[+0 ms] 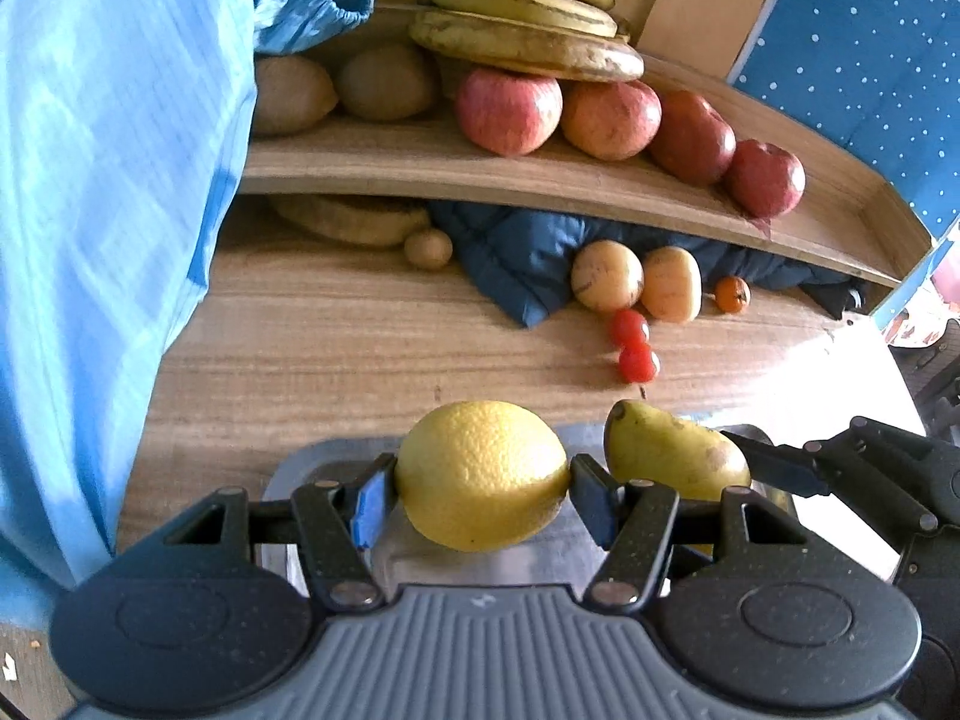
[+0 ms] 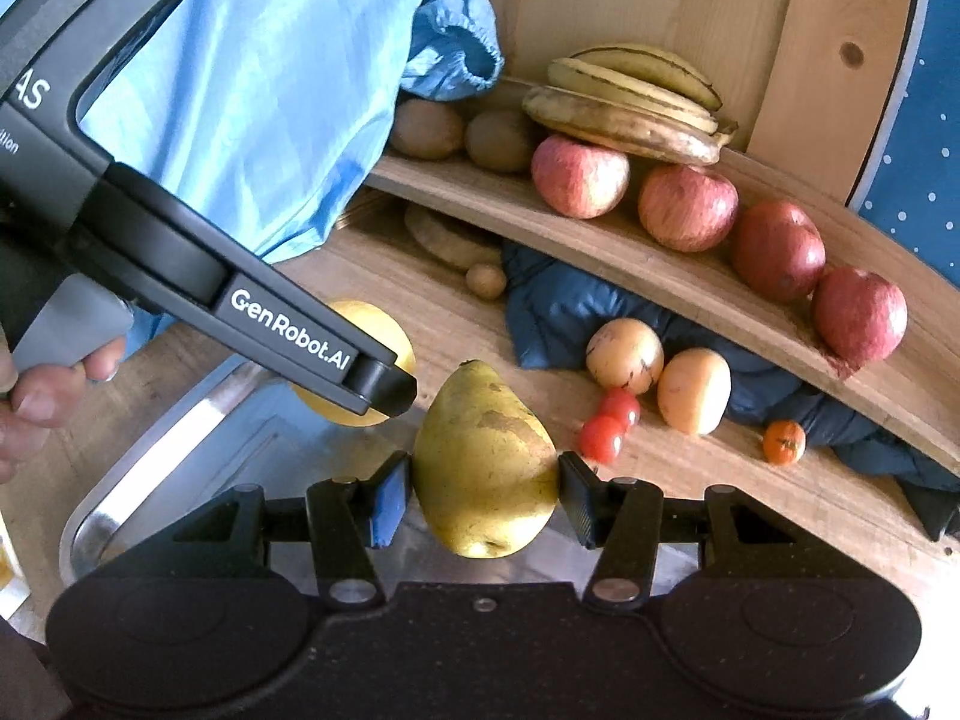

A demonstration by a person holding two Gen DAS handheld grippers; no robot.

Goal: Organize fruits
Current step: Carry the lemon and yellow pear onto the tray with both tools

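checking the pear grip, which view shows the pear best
The right wrist view: the pear sits centred and whole between the right gripper pads. The left wrist view shows it only partly, off to the side.

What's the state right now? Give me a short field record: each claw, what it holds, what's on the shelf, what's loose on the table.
left claw: shut on lemon, above metal tray
right claw: shut on pear, beside the lemon
shelf: bananas resting on four apples; kiwis at left
table: cherry tomatoes, two pale round fruits, small orange fruit, blue jacket
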